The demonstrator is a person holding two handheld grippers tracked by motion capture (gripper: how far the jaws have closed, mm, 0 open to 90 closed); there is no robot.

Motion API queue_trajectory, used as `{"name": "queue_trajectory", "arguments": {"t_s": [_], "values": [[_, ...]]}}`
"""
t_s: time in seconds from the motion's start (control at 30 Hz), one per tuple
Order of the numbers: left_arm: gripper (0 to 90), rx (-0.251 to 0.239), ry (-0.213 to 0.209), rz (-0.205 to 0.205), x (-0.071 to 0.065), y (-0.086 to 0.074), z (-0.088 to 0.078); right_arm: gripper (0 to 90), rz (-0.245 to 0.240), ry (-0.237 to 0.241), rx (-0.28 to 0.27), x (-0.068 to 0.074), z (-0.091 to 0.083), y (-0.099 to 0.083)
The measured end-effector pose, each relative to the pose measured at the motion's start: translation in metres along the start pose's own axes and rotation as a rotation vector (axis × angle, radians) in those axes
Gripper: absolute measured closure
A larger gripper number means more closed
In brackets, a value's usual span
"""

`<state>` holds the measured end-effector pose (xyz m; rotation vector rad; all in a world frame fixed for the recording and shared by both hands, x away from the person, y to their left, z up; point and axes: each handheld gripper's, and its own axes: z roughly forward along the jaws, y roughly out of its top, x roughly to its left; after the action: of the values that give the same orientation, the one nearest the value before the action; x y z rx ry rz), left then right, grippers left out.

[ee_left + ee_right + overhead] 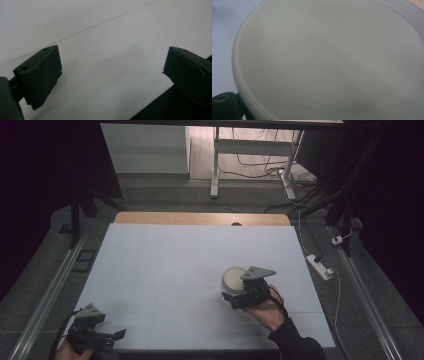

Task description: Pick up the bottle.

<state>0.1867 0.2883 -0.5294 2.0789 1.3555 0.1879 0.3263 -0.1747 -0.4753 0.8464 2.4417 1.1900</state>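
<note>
A white round bowl (233,278) is at the right middle of the pale table (165,265). My right gripper (229,297) is at its near side, held by a hand, with the grey plate on top. In the right gripper view the bowl (332,60) is very close, showing a smooth face with a small embossed square mark. Its rim lies against one black finger (223,105) and the other jaw is hidden behind the bowl. My left gripper (119,335) hovers at the table's front left corner. It is open (110,75) with only bare table between its jaws.
The table's dark front edge (175,105) runs just below the left gripper's right jaw. A wooden strip (200,218) borders the far side. Beyond the right edge, a power strip (320,266) and cables lie on the floor.
</note>
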Motion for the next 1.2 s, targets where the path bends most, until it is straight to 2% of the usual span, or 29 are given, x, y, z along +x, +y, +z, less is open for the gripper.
{"name": "queue_trajectory", "arguments": {"t_s": [0.6,1.2], "values": [[2.7,0.002,-0.001,0.007,0.0,0.0,0.0,6.6,-0.056,0.089,0.006,0.033,0.028,0.019],[2.7,0.006,-0.001,0.015,-0.001,0.0,0.0,6.6,-0.111,0.146,0.025,0.059,0.046,0.025]]}}
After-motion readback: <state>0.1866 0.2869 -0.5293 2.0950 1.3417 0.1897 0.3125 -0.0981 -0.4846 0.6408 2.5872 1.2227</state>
